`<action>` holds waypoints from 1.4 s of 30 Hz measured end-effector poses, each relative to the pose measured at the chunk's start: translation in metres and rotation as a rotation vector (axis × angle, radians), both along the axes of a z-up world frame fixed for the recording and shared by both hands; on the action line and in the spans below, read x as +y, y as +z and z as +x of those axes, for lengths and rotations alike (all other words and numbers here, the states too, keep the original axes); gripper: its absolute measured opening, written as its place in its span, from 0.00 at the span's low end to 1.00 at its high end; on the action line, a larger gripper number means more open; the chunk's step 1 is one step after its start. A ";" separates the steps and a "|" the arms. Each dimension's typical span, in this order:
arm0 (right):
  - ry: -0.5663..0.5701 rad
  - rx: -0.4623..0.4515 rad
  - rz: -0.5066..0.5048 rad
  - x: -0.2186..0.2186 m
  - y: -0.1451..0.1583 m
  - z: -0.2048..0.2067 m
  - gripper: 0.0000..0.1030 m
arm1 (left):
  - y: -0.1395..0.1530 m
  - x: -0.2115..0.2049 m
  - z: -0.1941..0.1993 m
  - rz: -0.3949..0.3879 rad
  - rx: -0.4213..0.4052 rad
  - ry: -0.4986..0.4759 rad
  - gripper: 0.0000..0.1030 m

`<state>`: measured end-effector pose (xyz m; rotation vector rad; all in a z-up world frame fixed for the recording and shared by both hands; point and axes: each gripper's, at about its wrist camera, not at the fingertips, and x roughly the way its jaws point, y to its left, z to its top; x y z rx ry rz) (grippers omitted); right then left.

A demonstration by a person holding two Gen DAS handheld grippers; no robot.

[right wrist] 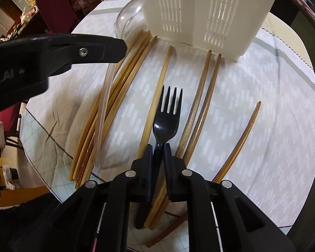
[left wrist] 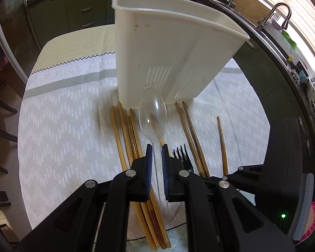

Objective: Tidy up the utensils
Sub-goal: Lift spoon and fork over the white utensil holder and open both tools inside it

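Closest to us, the left claw (left wrist: 156, 153) is pinching the clear plastic spoon (left wrist: 153, 113) by its handle, while our right claw (right wrist: 158, 149) is clamping the black fork (right wrist: 168, 113) at its neck. Both are pointing toward the white slotted caddy (left wrist: 174, 48) standing at the table's far edge, wooden chopsticks (right wrist: 201, 96) lying on the cloth (left wrist: 63, 115) below. We are judging this the carrying step; next we are needing to raise each utensil above the caddy's rim and drop it in

ahead: white caddy (left wrist: 170, 48) blocks | sides: bare cloth (left wrist: 63, 126) | below: chopsticks (right wrist: 201, 96)
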<state>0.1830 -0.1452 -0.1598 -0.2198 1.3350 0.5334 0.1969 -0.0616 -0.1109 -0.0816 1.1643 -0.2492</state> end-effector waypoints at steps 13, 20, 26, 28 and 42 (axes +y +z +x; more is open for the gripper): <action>-0.099 -0.182 0.236 -0.030 0.044 -0.006 0.09 | 0.035 0.007 -0.017 -0.018 -0.109 -0.004 0.08; -0.124 -0.291 0.330 -0.048 0.079 -0.018 0.09 | 0.057 0.008 -0.026 -0.042 -0.168 -0.014 0.08; -0.163 -0.452 0.440 -0.077 0.132 -0.021 0.09 | 0.100 0.012 -0.029 -0.080 -0.277 -0.013 0.08; -0.185 -0.511 0.480 -0.084 0.151 -0.016 0.09 | 0.123 0.014 -0.025 -0.083 -0.354 -0.001 0.08; -0.311 -0.927 0.535 -0.068 0.233 0.078 0.09 | 0.193 0.015 0.034 -0.116 -0.812 0.139 0.08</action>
